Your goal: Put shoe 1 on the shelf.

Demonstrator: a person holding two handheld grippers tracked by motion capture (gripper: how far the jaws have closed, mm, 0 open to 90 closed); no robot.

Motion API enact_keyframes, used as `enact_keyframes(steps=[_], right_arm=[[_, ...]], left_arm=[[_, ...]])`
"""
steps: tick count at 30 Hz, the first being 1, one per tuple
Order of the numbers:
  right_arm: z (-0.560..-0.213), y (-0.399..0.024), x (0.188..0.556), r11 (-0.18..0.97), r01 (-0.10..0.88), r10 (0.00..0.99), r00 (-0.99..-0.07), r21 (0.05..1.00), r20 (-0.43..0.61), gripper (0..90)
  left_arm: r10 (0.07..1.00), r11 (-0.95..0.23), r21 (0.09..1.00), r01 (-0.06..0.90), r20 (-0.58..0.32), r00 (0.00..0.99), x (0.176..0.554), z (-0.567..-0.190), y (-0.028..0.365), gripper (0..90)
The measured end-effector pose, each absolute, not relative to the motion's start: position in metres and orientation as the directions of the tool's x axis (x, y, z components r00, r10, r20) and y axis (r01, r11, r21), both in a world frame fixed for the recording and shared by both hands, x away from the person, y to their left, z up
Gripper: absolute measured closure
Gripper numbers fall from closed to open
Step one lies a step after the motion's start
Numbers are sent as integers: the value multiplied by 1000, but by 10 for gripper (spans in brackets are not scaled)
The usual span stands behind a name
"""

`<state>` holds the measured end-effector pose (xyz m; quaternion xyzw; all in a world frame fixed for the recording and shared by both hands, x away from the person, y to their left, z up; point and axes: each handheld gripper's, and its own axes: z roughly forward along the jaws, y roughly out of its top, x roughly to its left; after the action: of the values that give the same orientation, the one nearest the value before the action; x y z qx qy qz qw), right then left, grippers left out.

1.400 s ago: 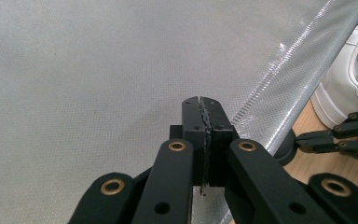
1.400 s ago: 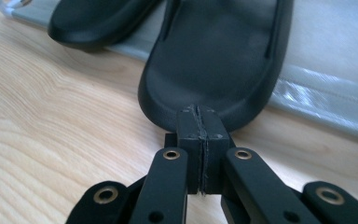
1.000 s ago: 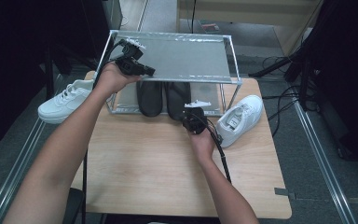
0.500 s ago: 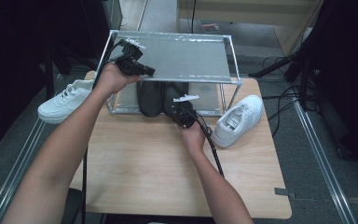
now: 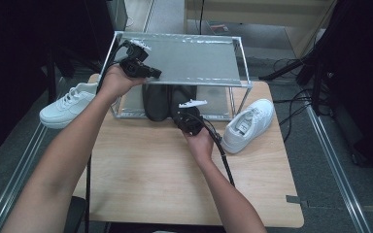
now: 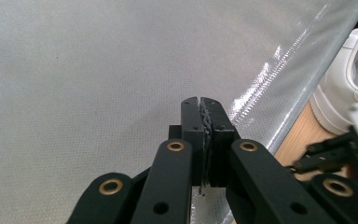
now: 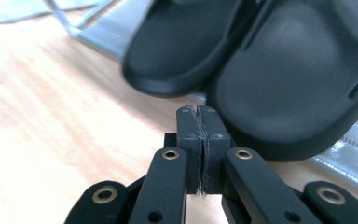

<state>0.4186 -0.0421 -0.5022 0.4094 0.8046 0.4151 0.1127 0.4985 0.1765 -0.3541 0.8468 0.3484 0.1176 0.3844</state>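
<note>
Off the table's left edge, a white sneaker (image 5: 68,104) hangs partly past the wood, so any knock to the rack beside it could tip it to the floor. Next comes the left tongs (image 5: 151,74), pressed together on nothing, over the left end of the rack's top shelf (image 5: 194,58); in the left gripper view the tips (image 6: 200,105) hover just above the mesh, and a careless dip could scrape it or jolt the light frame.

Under that shelf, near the table's far edge, sit two black slippers (image 5: 169,99), toes toward the person. The right tongs (image 5: 190,110) are at the toe of the right slipper (image 7: 298,84), jaws closed and empty. Pushed forward like that, they would likely shove the slipper deeper under the rack rather than grip it; they need to spread first.

Toward the table's right edge lies a second white sneaker (image 5: 250,124), near the right hand's trailing cable (image 5: 223,155), which could snag it.
</note>
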Motion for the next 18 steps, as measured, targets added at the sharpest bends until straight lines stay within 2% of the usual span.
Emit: enact_keyframes(steps=[3, 8, 14, 18], right_arm=[[-494, -47, 407, 328, 546, 723, -670, 771, 167, 857], [-480, -61, 384, 360, 488, 684, -717, 795, 131, 845], [-476, -83, 369, 339, 505, 638, -743, 794, 200, 802], [-475, -97, 357, 322, 478, 631, -752, 817, 191, 767]], left_arm=[[667, -461, 737, 494, -79, 741, 494, -351, 177, 804], [639, -441, 769, 463, -94, 764, 478, -336, 184, 725], [621, -438, 773, 459, -109, 776, 449, -327, 190, 704], [590, -480, 768, 425, -76, 803, 422, -333, 186, 701]])
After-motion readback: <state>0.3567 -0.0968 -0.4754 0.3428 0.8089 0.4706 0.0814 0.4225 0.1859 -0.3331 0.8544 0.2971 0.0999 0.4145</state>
